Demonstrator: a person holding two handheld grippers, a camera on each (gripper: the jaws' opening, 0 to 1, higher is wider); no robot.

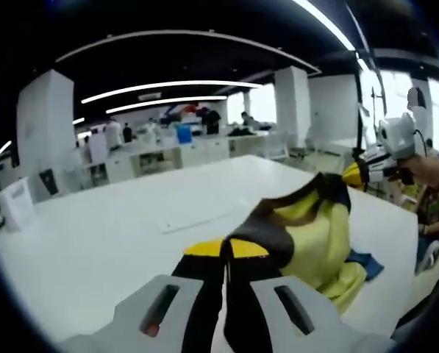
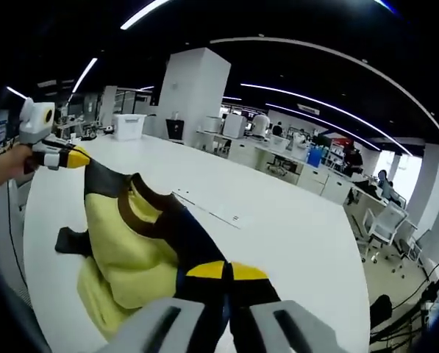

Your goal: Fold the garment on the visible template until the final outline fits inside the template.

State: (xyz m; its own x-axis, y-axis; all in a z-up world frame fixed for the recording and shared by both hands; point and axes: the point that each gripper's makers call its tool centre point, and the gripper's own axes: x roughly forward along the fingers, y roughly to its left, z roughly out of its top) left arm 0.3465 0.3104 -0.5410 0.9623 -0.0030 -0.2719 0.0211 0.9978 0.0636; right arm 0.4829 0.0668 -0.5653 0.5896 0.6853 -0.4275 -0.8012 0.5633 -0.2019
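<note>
Garment [image 1: 315, 235] first: it is a pale yellow top with dark brown and navy bands, and you have it lifted off the white table [image 1: 94, 250], stretched between your two grippers. In the left gripper view, your left gripper [image 1: 226, 254] has its yellow-tipped jaws pressed together on a dark edge of the garment, with no gap showing between them. From there the cloth runs away to the right and upward, sagging in the middle, and its lower folds hang down to the table near the right edge, where a bit of blue cloth [image 1: 366, 263] peeks out from under the yellow.

At the far end of that stretch you can see your right gripper [image 1: 359, 175], yellow-tipped, with your hand [image 1: 425, 170] behind it, pinching the other dark corner of the garment.

In the right gripper view the picture is mirrored. Your right gripper [image 2: 226, 273] is clamped on a navy edge, jaws closed tight on the cloth. The garment [image 2: 131, 250] runs off to the left, its brown collar band curving across the middle, and the yellow body droops to the table [image 2: 293, 220] below. Your left gripper [image 2: 68, 158] holds the far corner at the upper left.

On the table beyond the garment lies a thin flat strip [image 2: 212, 209] with faint markings; you cannot tell from either view whether it belongs to a template outline. Behind the table stand white pillars [image 2: 193, 88], desks and chairs.
</note>
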